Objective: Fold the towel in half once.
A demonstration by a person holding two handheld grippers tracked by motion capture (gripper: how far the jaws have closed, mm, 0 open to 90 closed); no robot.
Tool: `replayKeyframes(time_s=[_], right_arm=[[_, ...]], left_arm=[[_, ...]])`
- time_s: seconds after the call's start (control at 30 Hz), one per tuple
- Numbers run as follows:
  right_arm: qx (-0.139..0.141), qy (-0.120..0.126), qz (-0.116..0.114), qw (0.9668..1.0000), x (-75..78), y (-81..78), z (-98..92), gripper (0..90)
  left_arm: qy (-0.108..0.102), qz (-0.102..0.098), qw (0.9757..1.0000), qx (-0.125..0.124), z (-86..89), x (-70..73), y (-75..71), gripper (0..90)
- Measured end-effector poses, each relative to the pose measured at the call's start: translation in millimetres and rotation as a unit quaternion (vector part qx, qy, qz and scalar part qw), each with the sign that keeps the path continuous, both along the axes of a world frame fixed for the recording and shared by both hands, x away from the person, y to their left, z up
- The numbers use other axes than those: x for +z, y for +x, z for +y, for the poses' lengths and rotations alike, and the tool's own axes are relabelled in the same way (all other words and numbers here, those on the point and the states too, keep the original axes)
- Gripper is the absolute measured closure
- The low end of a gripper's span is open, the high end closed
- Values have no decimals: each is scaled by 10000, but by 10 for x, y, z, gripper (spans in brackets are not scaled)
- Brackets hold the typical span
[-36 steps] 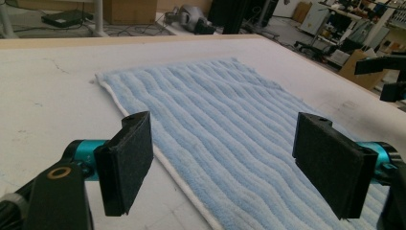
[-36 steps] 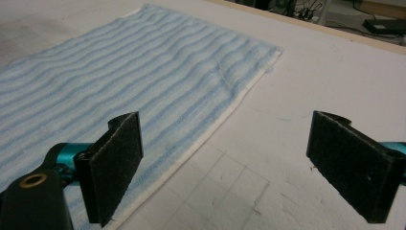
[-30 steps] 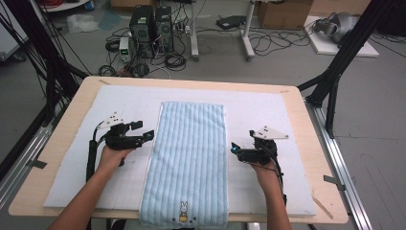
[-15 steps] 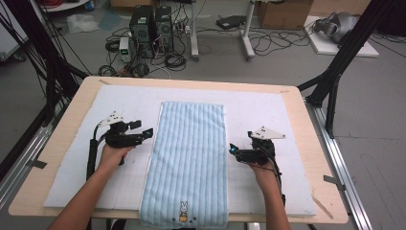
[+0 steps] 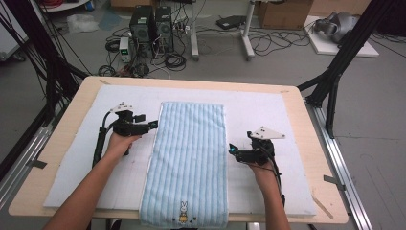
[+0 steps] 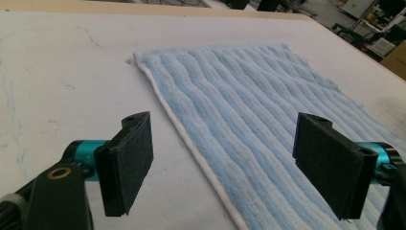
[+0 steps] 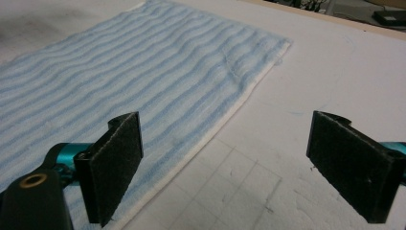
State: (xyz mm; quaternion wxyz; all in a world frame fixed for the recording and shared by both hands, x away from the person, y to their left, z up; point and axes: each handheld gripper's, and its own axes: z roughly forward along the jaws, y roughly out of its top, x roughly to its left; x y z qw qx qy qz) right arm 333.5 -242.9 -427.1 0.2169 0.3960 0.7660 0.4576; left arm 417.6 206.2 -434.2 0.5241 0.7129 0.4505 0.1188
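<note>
A light blue striped towel [image 5: 189, 163] lies flat down the middle of the white mat [image 5: 268, 115], a small rabbit figure near its front end. My left gripper [image 5: 154, 124] rests at the towel's left edge, jaws wide open. In the left gripper view the towel [image 6: 268, 115] and its white hem run between the two black pads [image 6: 129, 160]. At the right edge sits my right gripper [image 5: 232, 151], also open. The right gripper view has the towel [image 7: 143, 72] edge passing between its pads [image 7: 115, 163]. Neither gripper holds anything.
The mat covers a wooden table [image 5: 313, 158], and the towel's front end hangs slightly over the near edge. Beyond the table are computer towers [image 5: 151, 26], cables and black frame legs [image 5: 335, 81] on the floor.
The right gripper has moved slightly left, up to the towel's right edge. The left gripper has barely shifted.
</note>
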Motion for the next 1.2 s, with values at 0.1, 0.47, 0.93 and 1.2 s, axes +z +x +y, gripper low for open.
replayKeyframes(time_s=[0.1, 0.47, 0.93, 1.2], right_arm=[[3, 25, 33, 10000, -6, -1, 7, 116], [-13, 53, 76, 10000, -16, 3, 5, 116], [-281, -200, 302, 9990, -21, 141, 163, 116], [-465, -134, 955, 9942, -98, 602, 363, 318]], left_arm=[[121, 114, 9999, -25, -59, -13, 73, 221], [907, 354, 9952, 125, -303, -141, 246, 302], [1570, 52, 9876, -55, -411, -162, 212, 659], [1283, 130, 9914, -207, -396, -166, 215, 864]])
